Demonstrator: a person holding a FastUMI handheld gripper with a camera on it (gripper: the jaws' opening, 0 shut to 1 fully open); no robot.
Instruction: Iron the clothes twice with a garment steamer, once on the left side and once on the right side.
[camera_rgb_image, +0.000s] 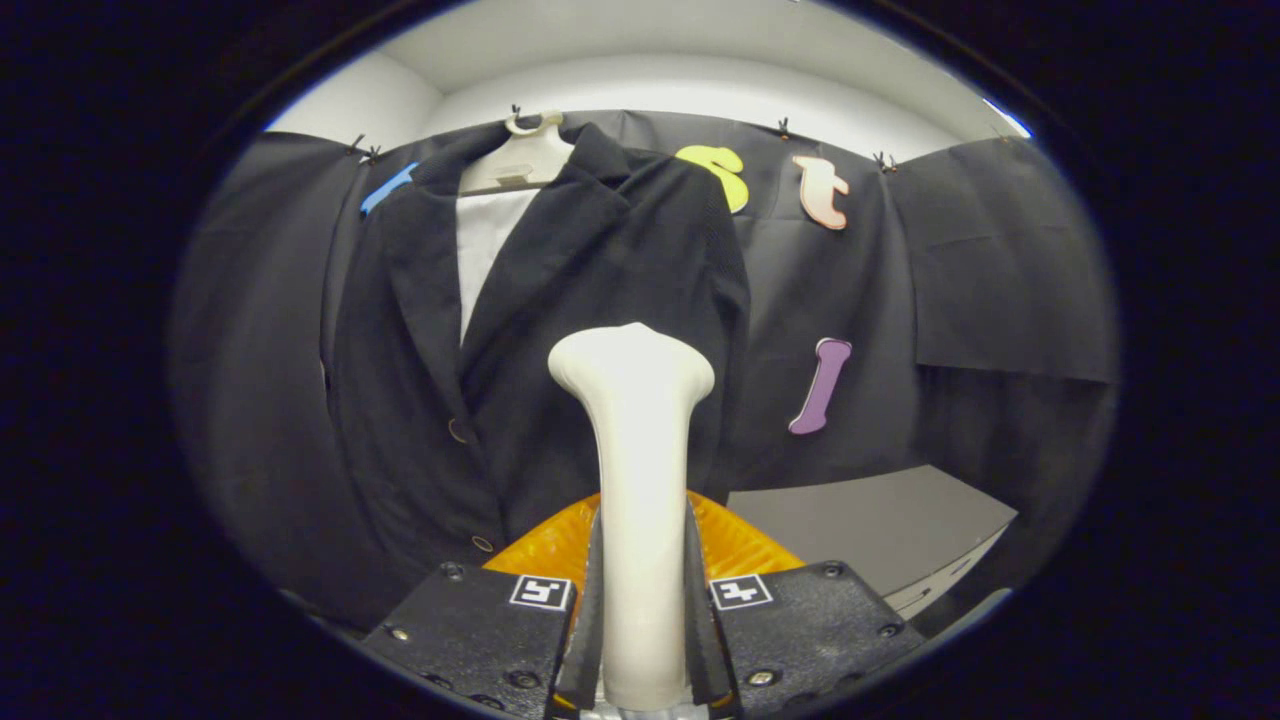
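clamped in the tongs (640, 640), the garment steamer (633, 480) points its head at the hanging jacket (560, 330) near its buttons; better press flat and stroke slowly down one side.

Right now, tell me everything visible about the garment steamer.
The garment steamer looks like smooth cream plastic: a slim upright handle widening to a flared, rounded head. It stands upright, clamped between both fingers of the claw, its head just in front of the dark jacket on the hanger; contact with the cloth cannot be told.
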